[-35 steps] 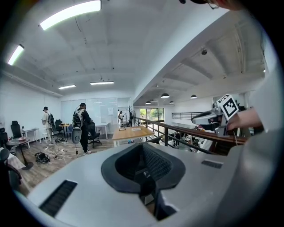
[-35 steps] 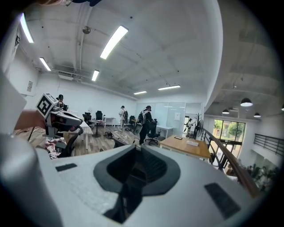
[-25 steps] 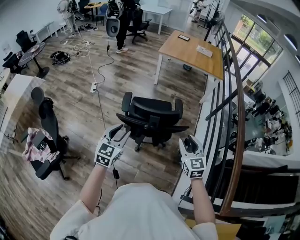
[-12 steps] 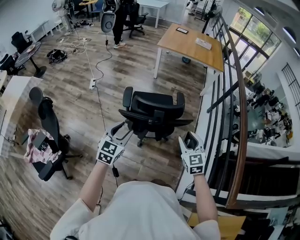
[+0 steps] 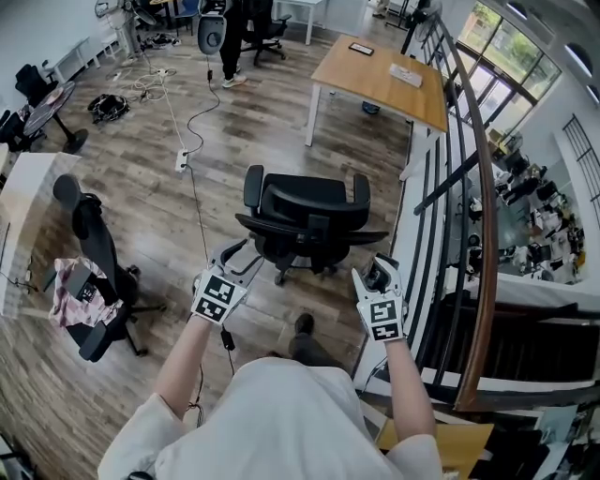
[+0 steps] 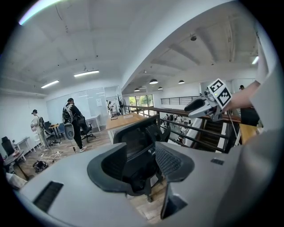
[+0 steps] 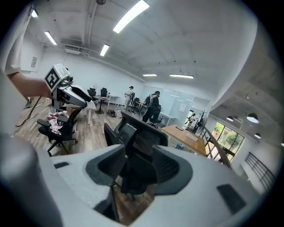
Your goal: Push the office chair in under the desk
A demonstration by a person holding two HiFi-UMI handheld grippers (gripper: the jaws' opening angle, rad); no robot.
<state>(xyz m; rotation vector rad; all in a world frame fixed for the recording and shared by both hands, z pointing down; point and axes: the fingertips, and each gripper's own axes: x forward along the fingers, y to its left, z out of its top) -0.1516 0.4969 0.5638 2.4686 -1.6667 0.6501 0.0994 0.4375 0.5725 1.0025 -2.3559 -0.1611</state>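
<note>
The black office chair (image 5: 305, 223) stands on the wood floor with its backrest toward me, apart from the wood-topped desk (image 5: 380, 80) farther off. My left gripper (image 5: 238, 256) hangs just behind the chair's left side, jaws open and empty. My right gripper (image 5: 375, 274) is behind its right side, also open and empty. In the left gripper view the chair (image 6: 137, 142) shows beyond the spread jaws of the left gripper (image 6: 142, 162), with the desk (image 6: 126, 119) behind. The right gripper view looks past the right gripper (image 7: 137, 166) to the chair (image 7: 137, 133).
A second black chair (image 5: 94, 272) draped with cloth stands at my left. A railing (image 5: 473, 187) and a drop run along the right. A cable with a power strip (image 5: 183, 159) crosses the floor. A person (image 5: 234, 23) stands far back. My shoe (image 5: 302, 325) is below.
I have stepped forward, so the chair and desk sit slightly higher and nearer in view. My shoe now shows. Both grippers have stayed close behind the chair's backrest.
</note>
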